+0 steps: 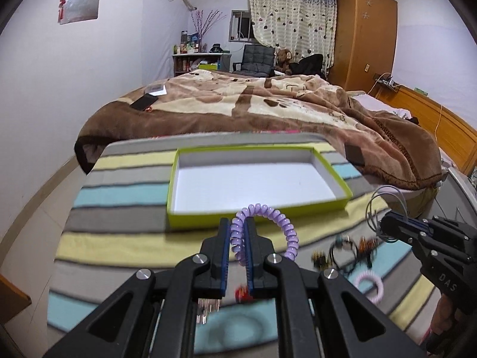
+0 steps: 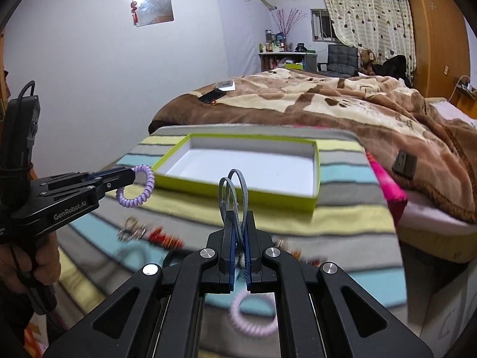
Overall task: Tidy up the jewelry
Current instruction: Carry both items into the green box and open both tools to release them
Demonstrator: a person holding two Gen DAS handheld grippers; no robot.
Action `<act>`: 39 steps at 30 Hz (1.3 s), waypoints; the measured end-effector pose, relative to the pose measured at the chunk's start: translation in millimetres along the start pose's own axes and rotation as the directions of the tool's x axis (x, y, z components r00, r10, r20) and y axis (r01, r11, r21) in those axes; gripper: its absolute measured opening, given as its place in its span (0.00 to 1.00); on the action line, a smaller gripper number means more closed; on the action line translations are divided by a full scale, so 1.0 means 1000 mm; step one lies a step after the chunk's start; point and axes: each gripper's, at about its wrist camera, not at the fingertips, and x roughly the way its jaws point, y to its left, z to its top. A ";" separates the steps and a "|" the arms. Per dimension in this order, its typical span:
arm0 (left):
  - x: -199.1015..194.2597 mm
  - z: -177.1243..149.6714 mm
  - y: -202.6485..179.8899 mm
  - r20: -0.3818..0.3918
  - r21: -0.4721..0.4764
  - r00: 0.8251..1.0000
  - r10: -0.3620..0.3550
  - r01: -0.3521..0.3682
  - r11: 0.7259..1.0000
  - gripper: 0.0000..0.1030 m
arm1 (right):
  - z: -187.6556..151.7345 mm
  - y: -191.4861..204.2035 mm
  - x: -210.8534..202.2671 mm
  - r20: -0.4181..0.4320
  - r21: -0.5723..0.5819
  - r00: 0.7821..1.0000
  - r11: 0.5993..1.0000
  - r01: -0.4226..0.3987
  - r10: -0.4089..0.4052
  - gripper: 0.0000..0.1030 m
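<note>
I have the purple coil band [image 1: 268, 226] pinched in my left gripper [image 1: 237, 238] just short of the green box [image 1: 331, 167]; my right gripper [image 2: 237, 232] clamps grey loops [image 2: 234, 191] nearby. Either springy piece could slip out and miss the box.

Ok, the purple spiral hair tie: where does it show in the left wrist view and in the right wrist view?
Left wrist view: the purple spiral hair tie sits low centre, clamped in the left gripper, looping to the right just before the box.
Right wrist view: it hangs at mid left from the left gripper's tip.
Shared landmark: the green-rimmed white box on the striped cloth.
</note>
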 end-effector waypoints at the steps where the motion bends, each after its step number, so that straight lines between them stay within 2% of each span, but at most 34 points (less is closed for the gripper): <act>1: 0.004 0.004 -0.001 0.001 0.001 1.000 -0.002 0.002 1.000 0.09 | 0.004 -0.003 0.004 -0.002 0.002 1.000 1.000 0.001 -0.001 0.04; 5: 0.034 0.025 0.002 -0.007 0.018 1.000 0.002 -0.002 1.000 0.09 | 0.024 -0.015 0.030 -0.011 0.006 1.000 1.000 0.008 -0.008 0.04; 14: 0.101 0.055 0.022 -0.057 -0.024 0.998 0.013 -0.014 1.000 0.09 | 0.061 -0.041 0.107 -0.086 0.052 0.996 0.999 -0.008 0.012 0.04; 19: 0.131 0.061 0.025 -0.093 -0.032 0.995 0.025 -0.028 0.999 0.09 | 0.069 -0.046 0.148 -0.144 0.065 0.989 0.998 -0.010 0.019 0.04; 31: 0.176 0.063 0.023 -0.154 -0.035 0.988 0.027 -0.033 0.999 0.10 | 0.076 -0.053 0.196 -0.221 0.127 0.973 0.991 -0.044 0.072 0.05; 33: 0.178 0.062 0.024 -0.154 -0.037 0.988 0.025 -0.031 0.999 0.10 | 0.077 -0.052 0.198 -0.222 0.126 0.972 0.991 -0.049 0.076 0.07; 36: 0.178 0.062 0.023 -0.159 -0.029 0.987 0.020 -0.025 0.999 0.10 | 0.078 -0.050 0.196 -0.222 0.120 0.972 0.991 -0.054 0.080 0.20; 39: 0.174 0.063 0.021 -0.144 -0.019 0.989 0.022 -0.025 1.000 0.20 | 0.079 -0.049 0.192 -0.212 0.112 0.974 0.992 -0.051 0.074 0.23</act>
